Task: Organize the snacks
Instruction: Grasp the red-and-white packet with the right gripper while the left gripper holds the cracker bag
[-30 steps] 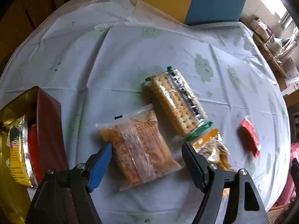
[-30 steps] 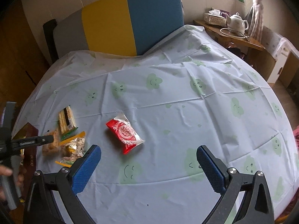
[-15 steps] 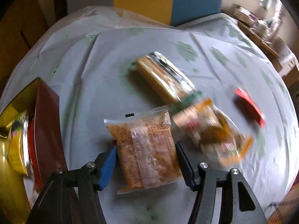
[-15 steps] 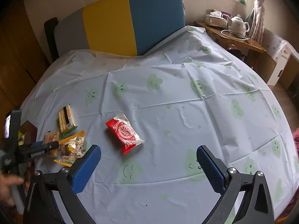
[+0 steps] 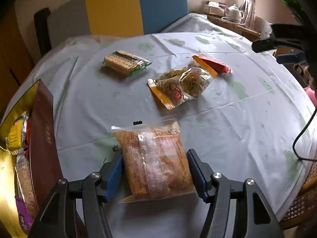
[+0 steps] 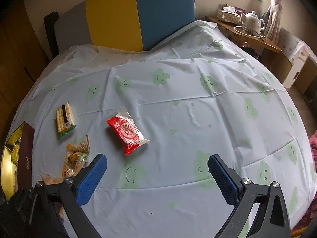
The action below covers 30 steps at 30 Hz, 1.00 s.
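Left wrist view: left tool (image 5: 154, 170) clamped on a clear packet of orange-brown crackers (image 5: 153, 158), a blue pad pressed to each long side. Packet looks raised off the table (image 5: 247, 123), though contact with the cloth at its near end can't be ruled out.

Right tool (image 6: 157, 176) spread wide, holding nothing, hovering over bare cloth.

Still loose on the table: green-ended cracker sleeve (image 5: 125, 63), orange-edged bag of mixed snacks (image 5: 181, 84), red wrapped snack (image 6: 126, 133). The red one lies nearest the right tool.

Open box with maroon wall and gold lining (image 5: 42, 130) at the left edge, already holding several packets.

Step in hand, as I read it: carrying the cracker packet to the box.

Next move calls for a swing left over the maroon wall, then release above the gold interior. Packet is soft; a light squeeze should do.
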Motion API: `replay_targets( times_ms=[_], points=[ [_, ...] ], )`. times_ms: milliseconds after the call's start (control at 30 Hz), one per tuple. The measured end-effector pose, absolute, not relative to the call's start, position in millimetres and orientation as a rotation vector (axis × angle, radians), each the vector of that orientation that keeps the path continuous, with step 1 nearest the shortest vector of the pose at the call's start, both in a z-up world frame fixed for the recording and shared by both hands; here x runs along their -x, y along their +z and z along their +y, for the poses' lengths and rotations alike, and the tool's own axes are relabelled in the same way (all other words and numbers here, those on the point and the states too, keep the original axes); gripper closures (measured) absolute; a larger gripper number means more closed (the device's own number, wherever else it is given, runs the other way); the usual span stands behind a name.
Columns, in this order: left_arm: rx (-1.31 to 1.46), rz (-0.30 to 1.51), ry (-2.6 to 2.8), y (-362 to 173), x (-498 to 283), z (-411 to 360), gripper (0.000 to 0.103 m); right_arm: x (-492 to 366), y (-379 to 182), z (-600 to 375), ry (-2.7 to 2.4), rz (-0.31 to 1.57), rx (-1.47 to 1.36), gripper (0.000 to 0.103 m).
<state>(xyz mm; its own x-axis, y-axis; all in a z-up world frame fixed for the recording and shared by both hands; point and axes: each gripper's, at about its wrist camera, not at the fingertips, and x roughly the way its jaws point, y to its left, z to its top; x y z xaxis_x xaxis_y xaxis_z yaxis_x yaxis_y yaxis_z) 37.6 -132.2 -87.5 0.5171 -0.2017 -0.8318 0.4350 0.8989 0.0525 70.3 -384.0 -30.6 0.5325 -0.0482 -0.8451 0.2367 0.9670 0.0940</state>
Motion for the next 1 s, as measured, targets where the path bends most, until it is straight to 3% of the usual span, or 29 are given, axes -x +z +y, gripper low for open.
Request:
replay_targets(
  times_ms=[400,600,767,1000],
  points=[
    [-0.239,0.882,-0.412,-94,-30,-119,0.039,-70,-38,-381,-0.182,1.027,-0.211,0.003],
    [-0.23,0.875,-0.415,-95,-29,-118,0.039,-70,-42,-374,-0.183,1.043,-0.189,0.013],
    [-0.228,0.868,-0.418,-95,-28,-117,0.039,-70,-45,-371,-0.197,1.061,-0.165,0.035],
    [-0.228,0.848,-0.427,-96,-27,-115,0.038,-73,-53,-370,-0.186,1.096,-0.163,0.041]
  ],
)
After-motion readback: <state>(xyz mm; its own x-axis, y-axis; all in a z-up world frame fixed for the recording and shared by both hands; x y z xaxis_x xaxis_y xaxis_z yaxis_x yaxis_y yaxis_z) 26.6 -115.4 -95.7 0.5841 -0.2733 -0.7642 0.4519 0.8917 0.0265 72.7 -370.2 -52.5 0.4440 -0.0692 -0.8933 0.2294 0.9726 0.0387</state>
